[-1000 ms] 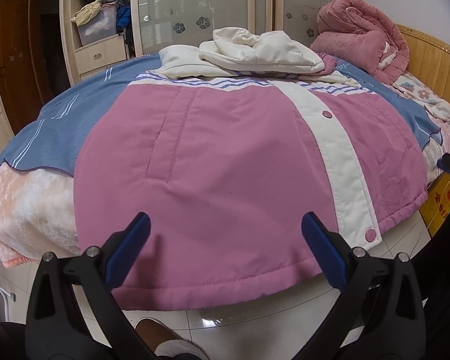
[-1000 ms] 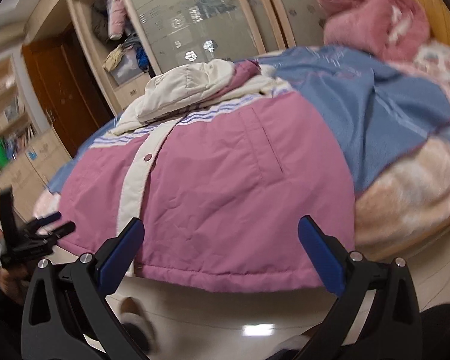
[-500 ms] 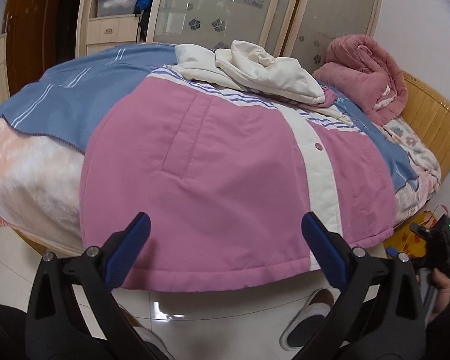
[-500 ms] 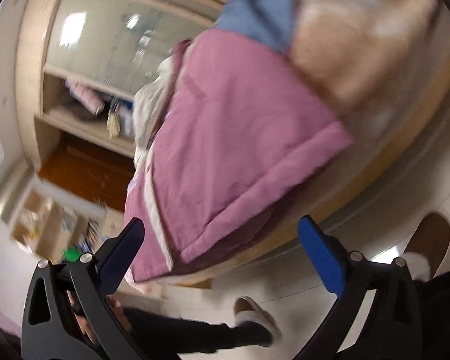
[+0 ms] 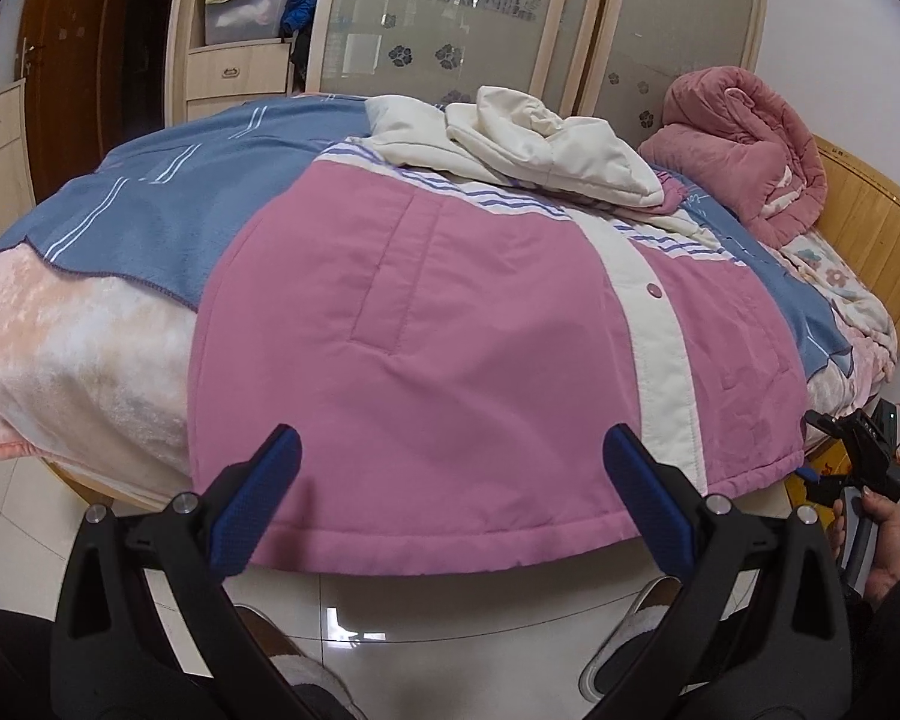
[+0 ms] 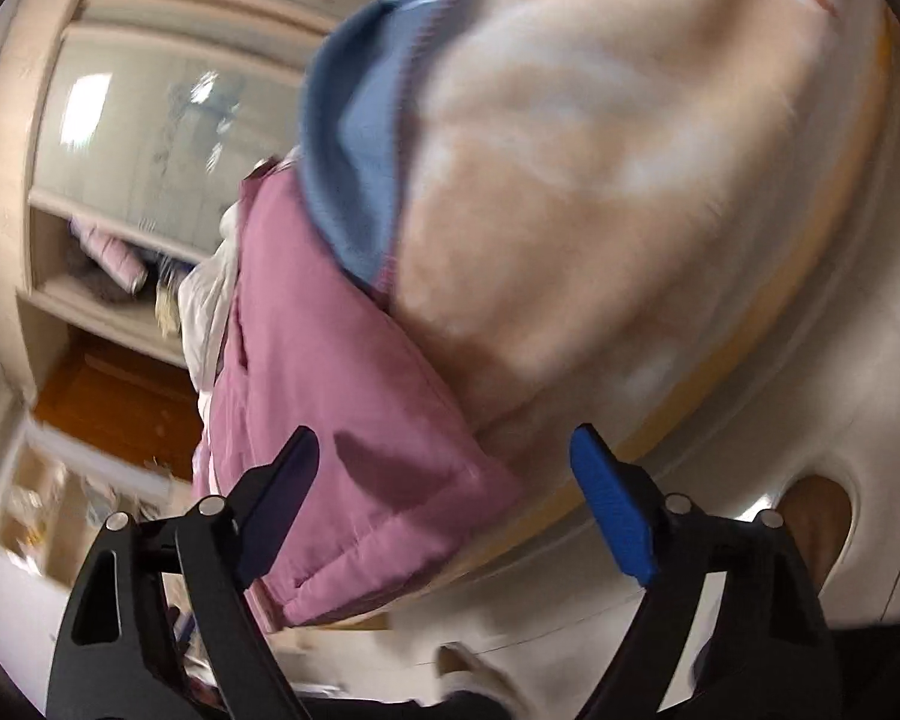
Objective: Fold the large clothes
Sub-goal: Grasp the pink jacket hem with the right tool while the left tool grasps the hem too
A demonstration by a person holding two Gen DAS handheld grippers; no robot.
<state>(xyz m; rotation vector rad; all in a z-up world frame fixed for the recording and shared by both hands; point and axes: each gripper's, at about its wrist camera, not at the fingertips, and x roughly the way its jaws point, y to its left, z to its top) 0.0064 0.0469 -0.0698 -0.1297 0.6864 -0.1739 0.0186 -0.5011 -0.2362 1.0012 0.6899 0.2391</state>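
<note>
A pink padded jacket with a white snap placket and a cream hood lies front-up on the bed, its hem hanging over the near edge. My left gripper hovers open just in front of the hem's left half, with nothing between its fingers. In the left wrist view the right gripper, held in a hand, sits at the jacket's right hem corner. The right wrist view is rolled and blurred. There the right gripper has the jacket's hem corner between its jaws, which are closing, the pads still apart from the cloth.
The bed carries a blue blanket over a peach one, and a rolled pink quilt lies by the wooden headboard. A wardrobe stands behind. Glossy floor tiles and slippered feet are below.
The right gripper rolled over and dropped to the jacket's hem corner, its jaws narrowing. The left gripper rolled slightly, and the right gripper came into its view at the right.
</note>
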